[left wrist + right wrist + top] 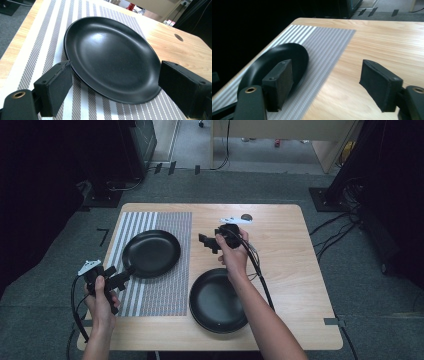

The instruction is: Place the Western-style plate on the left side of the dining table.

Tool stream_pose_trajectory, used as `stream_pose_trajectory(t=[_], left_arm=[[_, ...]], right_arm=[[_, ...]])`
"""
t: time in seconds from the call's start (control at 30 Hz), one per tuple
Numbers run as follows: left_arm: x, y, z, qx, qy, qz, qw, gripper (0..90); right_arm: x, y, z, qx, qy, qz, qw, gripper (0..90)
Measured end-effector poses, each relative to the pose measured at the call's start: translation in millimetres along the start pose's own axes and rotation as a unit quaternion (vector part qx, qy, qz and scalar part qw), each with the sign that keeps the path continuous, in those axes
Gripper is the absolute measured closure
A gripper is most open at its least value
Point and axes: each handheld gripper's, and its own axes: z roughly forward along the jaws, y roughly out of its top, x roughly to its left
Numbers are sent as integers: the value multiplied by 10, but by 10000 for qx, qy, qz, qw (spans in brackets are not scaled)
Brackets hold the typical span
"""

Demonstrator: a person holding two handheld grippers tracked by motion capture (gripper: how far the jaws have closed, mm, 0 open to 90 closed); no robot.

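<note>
Left claw [121, 276] gapes at the near rim of the black plate [151, 253] on the striped mat [172, 290]; right claw [206, 242] gapes over bare surface [285, 250]; plate looks rigid, slick; pinch its thin rim.

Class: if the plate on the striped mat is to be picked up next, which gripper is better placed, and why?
Left. The left gripper is open at the rim of the plate on the mat; its view shows the jaws either side of that rim. The right gripper hovers open above bare table.
</note>
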Motion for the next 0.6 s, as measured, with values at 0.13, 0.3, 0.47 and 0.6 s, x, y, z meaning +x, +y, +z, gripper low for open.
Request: stream_pose_trajectory(t=[0.13, 0.3, 0.47, 0.6], left_arm=[[-56, -56, -44, 57, 87, 107, 9999, 122], [-114, -113, -121, 26, 146, 259, 9996, 124], [-164, -160, -210, -26, 168, 410, 9990, 124], [-173, -209, -255, -15, 234, 528, 9983, 124]], right_arm=[[-62, -97, -228, 16, -158, -203, 9997, 243], [-116, -195, -495, -67, -110, -234, 9996, 234], [-121, -276, -697, -88, -71, -328, 9994, 225], [-124, -353, -853, -110, -75, -385, 9992, 222]])
